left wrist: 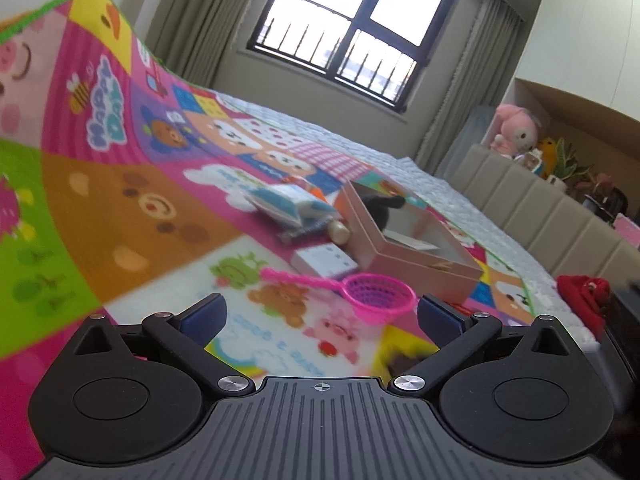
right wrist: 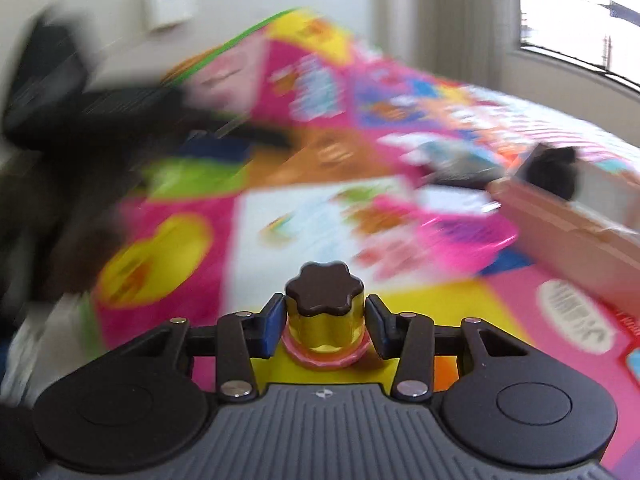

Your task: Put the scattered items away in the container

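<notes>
Right wrist view: your right gripper (right wrist: 325,326) is pinching a little gold bottle (right wrist: 325,330) with a dark flower-shaped cap, held above the colourful play mat (right wrist: 500,320). Everything past it is blurry, but the pink box (right wrist: 568,236) sits off to the right. Your left gripper (left wrist: 320,314) is spread wide with nothing in it, low over the mat, with the pink toy strainer (left wrist: 376,294) just ahead, beside the box (left wrist: 416,256).

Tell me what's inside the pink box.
The pink box holds a black object at its far end and a white card. Its near wall hides the rest of the floor.
</notes>
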A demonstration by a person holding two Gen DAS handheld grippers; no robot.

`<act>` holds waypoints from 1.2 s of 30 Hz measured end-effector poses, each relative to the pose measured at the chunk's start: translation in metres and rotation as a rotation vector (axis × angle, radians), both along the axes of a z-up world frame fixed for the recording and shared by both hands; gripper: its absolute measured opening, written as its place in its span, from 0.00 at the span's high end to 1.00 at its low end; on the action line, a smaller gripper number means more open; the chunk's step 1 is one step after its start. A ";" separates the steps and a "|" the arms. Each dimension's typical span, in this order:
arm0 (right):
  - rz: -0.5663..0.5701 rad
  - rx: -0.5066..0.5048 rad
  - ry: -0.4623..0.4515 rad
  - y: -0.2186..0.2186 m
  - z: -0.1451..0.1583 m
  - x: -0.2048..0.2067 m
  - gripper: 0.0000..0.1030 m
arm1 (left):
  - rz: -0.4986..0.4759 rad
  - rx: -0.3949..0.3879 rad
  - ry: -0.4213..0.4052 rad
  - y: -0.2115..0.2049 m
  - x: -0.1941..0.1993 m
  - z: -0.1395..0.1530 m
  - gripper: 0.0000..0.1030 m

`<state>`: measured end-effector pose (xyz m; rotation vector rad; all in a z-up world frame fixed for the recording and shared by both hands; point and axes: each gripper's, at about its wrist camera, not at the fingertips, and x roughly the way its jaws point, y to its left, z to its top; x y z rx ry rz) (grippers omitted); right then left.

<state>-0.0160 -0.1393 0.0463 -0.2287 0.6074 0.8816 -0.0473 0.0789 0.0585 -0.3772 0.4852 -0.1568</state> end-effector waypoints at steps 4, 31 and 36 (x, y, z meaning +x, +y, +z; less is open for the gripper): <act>-0.135 0.069 0.002 -0.009 0.007 0.042 0.32 | -0.070 0.034 -0.003 -0.014 0.005 -0.010 0.00; -0.625 -0.130 -0.090 -0.168 0.025 0.084 0.82 | -0.090 0.270 0.078 -0.069 0.062 -0.058 0.00; -0.707 -0.043 -0.075 -0.182 0.021 0.088 0.35 | -0.083 0.286 0.079 -0.070 0.063 -0.059 0.00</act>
